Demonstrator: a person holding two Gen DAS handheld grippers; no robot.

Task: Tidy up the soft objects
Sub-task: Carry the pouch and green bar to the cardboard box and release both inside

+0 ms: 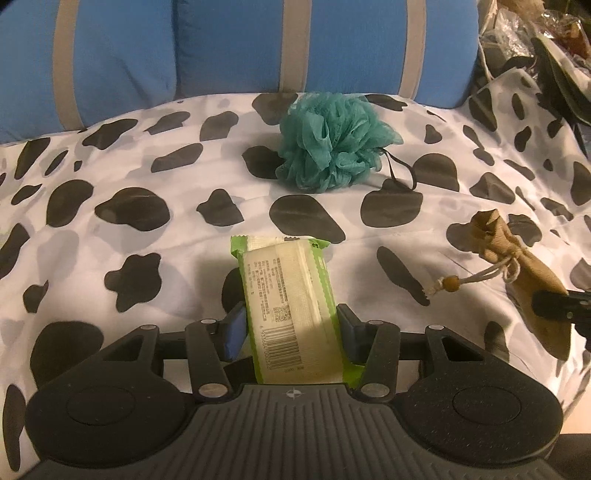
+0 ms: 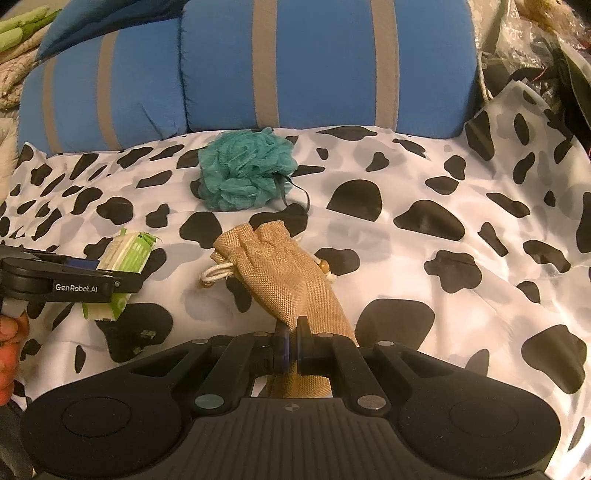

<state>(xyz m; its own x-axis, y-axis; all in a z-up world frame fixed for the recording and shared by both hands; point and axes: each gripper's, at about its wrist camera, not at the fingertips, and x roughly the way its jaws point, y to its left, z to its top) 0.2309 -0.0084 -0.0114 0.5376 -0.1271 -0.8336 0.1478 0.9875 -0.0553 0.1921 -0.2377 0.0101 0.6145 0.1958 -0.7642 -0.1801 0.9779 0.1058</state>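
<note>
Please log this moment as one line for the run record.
left gripper: shut on packet | right gripper: shut on pouch | sponge: untouched

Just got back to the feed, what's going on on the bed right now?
Both grippers are loaded. The left gripper is clamped on the green-wrapped pack, and the right gripper pinches the tan burlap drawstring pouch. The teal bath pouf sits untouched on the cow-print sheet, near the blue striped pillows.

A white cover with black cow-pattern patches (image 1: 147, 236) spans the near surface, with blue cushions bearing grey stripes (image 2: 325, 66) at the far side and crumpled plastic clutter (image 1: 517, 33) far right.
</note>
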